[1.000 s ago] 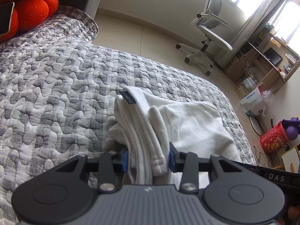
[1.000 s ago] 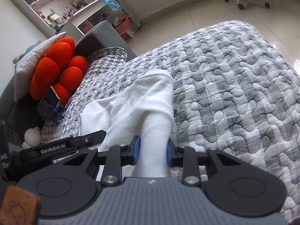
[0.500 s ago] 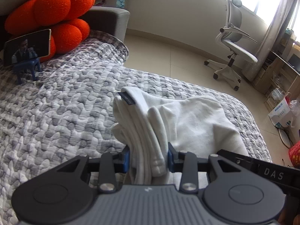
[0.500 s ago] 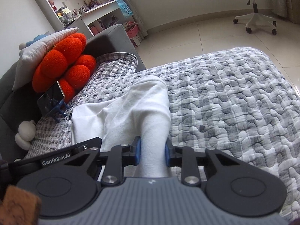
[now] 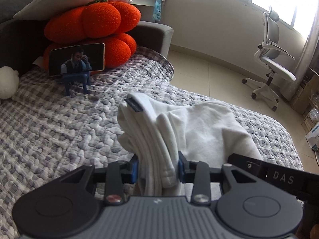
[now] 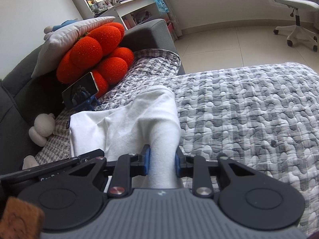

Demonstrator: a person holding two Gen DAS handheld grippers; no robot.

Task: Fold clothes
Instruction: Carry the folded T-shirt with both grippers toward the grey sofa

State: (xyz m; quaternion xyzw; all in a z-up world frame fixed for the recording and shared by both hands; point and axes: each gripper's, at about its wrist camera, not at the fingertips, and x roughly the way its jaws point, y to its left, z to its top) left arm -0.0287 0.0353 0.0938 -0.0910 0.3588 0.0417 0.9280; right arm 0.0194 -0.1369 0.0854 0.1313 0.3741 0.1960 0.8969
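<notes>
Garment status: one white garment (image 5: 207,123) lies bunched on the grey-and-white quilted bed (image 5: 59,131), lifted at two points by my grippers. My left gripper (image 5: 157,166) is clamped on a thick bundle of folded layers, blue pads pressing both sides; a dark label (image 5: 133,104) shows at the top of that bundle. My right gripper (image 6: 162,162) is clamped on a narrower rolled section of the same garment, cloth filling the gap between its pads. Between the two grips the fabric sags onto the bed. Whether the held parts are sleeves or hem I cannot tell, as the folds hide the shape. Behind the garment, a phone (image 5: 76,58) on a blue stand (image 5: 76,79) leans against an orange cushion (image 5: 93,25). An office chair (image 5: 273,59) stands on the tiled floor beyond the bed.
</notes>
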